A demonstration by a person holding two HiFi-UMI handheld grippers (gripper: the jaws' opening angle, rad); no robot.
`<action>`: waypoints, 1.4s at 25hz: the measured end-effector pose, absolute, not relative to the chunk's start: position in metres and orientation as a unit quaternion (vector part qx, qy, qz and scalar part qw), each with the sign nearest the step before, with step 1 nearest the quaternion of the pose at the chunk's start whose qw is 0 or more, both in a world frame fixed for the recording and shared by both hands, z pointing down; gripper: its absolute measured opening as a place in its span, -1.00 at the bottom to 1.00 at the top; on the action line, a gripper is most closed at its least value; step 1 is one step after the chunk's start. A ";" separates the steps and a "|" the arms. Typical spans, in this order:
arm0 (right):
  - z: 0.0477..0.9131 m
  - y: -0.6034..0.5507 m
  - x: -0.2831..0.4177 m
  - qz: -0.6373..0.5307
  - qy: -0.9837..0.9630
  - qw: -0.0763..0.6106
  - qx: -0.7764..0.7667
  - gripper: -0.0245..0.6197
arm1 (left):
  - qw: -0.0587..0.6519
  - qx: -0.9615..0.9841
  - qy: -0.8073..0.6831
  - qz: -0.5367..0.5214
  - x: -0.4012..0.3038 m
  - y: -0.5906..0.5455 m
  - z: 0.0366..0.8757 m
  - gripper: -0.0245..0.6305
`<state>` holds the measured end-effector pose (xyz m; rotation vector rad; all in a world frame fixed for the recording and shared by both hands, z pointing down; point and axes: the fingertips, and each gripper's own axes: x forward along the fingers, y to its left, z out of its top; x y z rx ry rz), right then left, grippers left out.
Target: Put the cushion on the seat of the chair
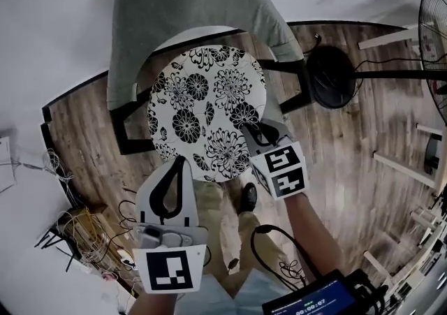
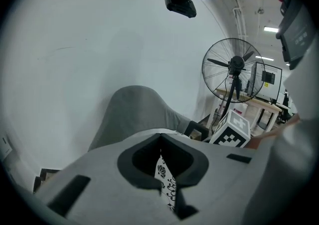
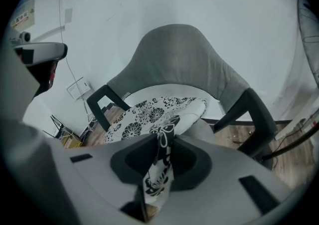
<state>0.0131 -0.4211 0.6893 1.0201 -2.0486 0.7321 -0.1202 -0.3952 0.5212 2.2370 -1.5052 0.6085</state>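
Note:
A round white cushion (image 1: 206,107) with black flowers lies over the seat of a grey-backed chair (image 1: 181,6) with black arms. My left gripper (image 1: 183,160) grips the cushion's near left edge. In the left gripper view the patterned fabric (image 2: 167,181) sits pinched between the closed jaws of that gripper (image 2: 160,135). My right gripper (image 1: 250,127) holds the near right edge. In the right gripper view a fold of the cushion (image 3: 160,169) hangs between the tips of the right gripper (image 3: 164,136), and the rest of the cushion (image 3: 144,114) spreads over the seat before the chair back (image 3: 179,59).
A standing fan (image 1: 433,27) with a round black base (image 1: 332,76) is right of the chair. Tangled cables (image 1: 84,230) lie at the left wall. The person's shoe (image 1: 248,198) stands just before the chair. Wooden frames (image 1: 398,167) lie on the floor at the right.

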 end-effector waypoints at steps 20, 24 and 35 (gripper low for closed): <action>0.755 -0.411 0.075 0.341 -0.744 0.358 0.449 -0.61 | 0.184 0.820 -0.480 0.253 -0.086 -0.399 0.547 -0.90; 0.763 -0.411 0.084 0.345 -0.734 0.360 0.460 -0.56 | 0.185 0.822 -0.474 0.254 -0.081 -0.402 0.549 -0.90; 0.786 -0.410 0.117 0.354 -0.707 0.357 0.497 -0.42 | 0.193 0.824 -0.460 0.269 -0.073 -0.399 0.570 -0.90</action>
